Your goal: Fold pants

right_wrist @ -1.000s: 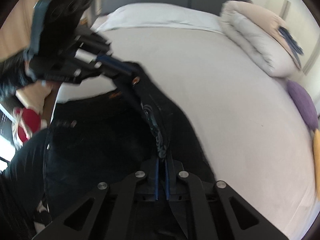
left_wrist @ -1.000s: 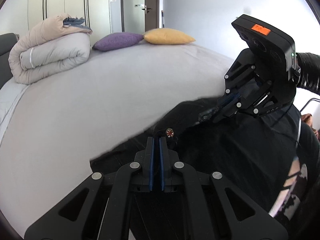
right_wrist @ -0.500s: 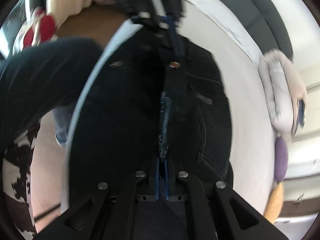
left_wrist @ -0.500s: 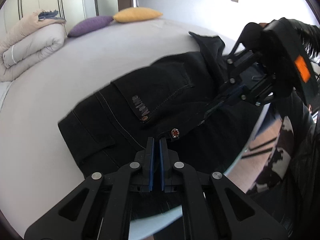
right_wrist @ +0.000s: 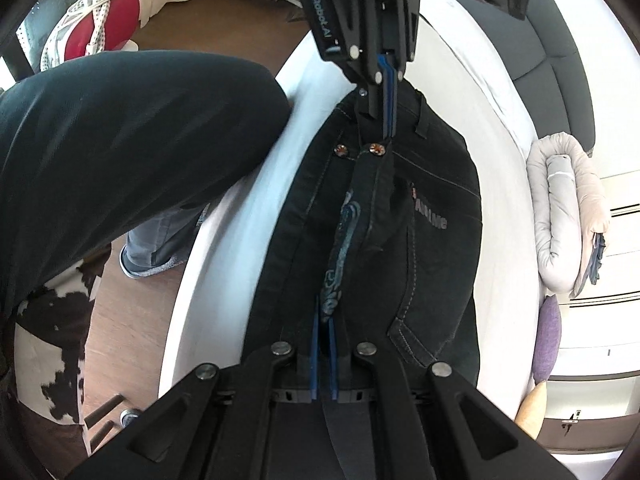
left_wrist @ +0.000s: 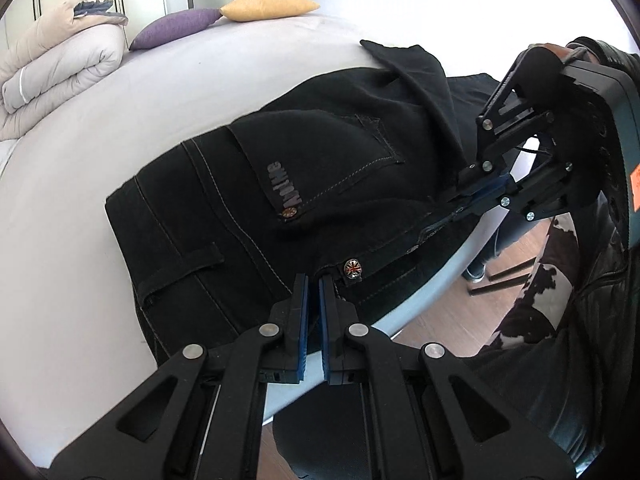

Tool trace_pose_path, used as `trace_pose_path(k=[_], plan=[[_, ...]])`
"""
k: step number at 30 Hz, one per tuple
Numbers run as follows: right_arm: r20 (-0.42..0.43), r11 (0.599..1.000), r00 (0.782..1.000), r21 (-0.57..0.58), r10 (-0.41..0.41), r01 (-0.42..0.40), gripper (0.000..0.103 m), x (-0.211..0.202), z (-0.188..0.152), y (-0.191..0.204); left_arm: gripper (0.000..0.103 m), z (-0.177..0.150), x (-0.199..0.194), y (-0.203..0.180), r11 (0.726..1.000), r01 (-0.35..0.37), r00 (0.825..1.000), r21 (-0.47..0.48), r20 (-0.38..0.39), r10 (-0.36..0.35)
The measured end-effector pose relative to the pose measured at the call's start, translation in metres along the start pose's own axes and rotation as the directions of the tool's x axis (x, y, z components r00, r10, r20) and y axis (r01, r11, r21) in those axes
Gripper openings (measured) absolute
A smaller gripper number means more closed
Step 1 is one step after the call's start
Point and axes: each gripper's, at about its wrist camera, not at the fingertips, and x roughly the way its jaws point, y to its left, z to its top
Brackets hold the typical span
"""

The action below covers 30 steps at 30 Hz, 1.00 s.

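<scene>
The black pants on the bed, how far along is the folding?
Done: the black pants lie on the bed at its near edge, back pocket up, apparently doubled leg over leg. In hand: the left tongs and right tongs each pinch the waistband, stretched between them. Left: no crosswise fold shows yet, so the length has yet to be folded over.

Black denim pants (left_wrist: pixel 248 200) with light contrast stitching, rivets and a grey logo on the back pocket, lying on the bed near its edge. The waistband (right_wrist: pixel 360 208) is pulled up off the rest into a taut ridge.
</scene>
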Motion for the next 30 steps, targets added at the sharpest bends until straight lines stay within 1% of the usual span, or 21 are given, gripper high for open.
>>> trace_pose_path(k=[4,7,9,11,12,15,17,19,21,23,25,26,28,30], plan=[[-0.02,1.0,1.0,-0.023,-0.012,0.012,0.005,0.001,0.004,0.015,0.004,-0.006,0.001,0.0,1.0,-0.003,1.0,-0.005,-0.009,0.003],[-0.028,0.999,1.0,-0.032,-0.014,0.013,0.005,0.005,0.002,0.017,0.006,-0.008,0.002,0.001,1.0,-0.004,1.0,-0.009,-0.015,0.004],[-0.035,0.999,0.999,-0.034,-0.011,0.01,0.005,0.011,0.002,0.017,0.009,-0.011,0.004,0.001,1.0,-0.016,1.0,-0.013,-0.025,0.016],[-0.043,1.0,0.999,-0.026,-0.007,0.006,0.006,0.016,0.005,0.018,0.009,-0.012,0.004,0.003,1.0,-0.008,1.0,-0.03,-0.027,0.007],[-0.045,1.0,0.999,-0.023,-0.008,0.007,0.006,0.017,0.006,0.018,0.01,-0.013,0.001,0.003,0.999,0.002,0.999,-0.034,-0.033,-0.003],[-0.046,1.0,0.999,0.001,-0.007,0.008,0.008,0.018,0.009,0.018,0.011,-0.016,-0.011,0.003,1.0,0.003,0.998,-0.025,-0.06,-0.005],[-0.047,1.0,0.999,0.007,-0.015,0.015,0.008,0.019,0.01,0.019,0.011,-0.018,-0.022,0.008,0.999,-0.041,0.996,-0.025,-0.076,0.039],[-0.049,1.0,0.999,0.011,-0.023,0.023,0.008,0.019,0.011,0.024,0.011,-0.015,-0.034,0.014,0.998,-0.049,0.997,-0.05,-0.066,0.046],[-0.05,0.999,0.998,0.024,-0.026,0.027,0.008,0.019,0.012,0.024,0.011,-0.002,-0.048,0.018,0.994,-0.05,0.999,-0.095,-0.003,0.05],[-0.047,0.999,0.999,0.046,-0.027,0.029,0.008,0.019,0.011,0.023,0.011,0.012,-0.05,0.014,0.991,-0.038,0.998,-0.126,0.047,0.044],[-0.044,0.997,0.998,0.067,-0.036,0.039,0.009,0.02,0.011,0.023,0.011,0.03,-0.041,0.009,0.988,-0.03,0.996,-0.153,0.082,0.043],[-0.043,0.996,0.998,0.078,-0.043,0.046,0.009,0.02,0.011,0.023,0.011,0.04,-0.031,0.005,0.986,-0.015,0.995,-0.169,0.093,0.031],[-0.038,0.993,0.998,0.104,-0.056,0.06,0.009,0.02,0.01,0.024,0.011,0.06,-0.005,-0.003,0.982,-0.008,0.996,-0.188,0.084,0.024],[-0.024,0.983,0.998,0.173,-0.065,0.068,0.01,0.019,0.007,0.021,0.011,0.072,0.027,-0.009,0.977,-0.003,0.999,-0.214,0.032,0.01]])
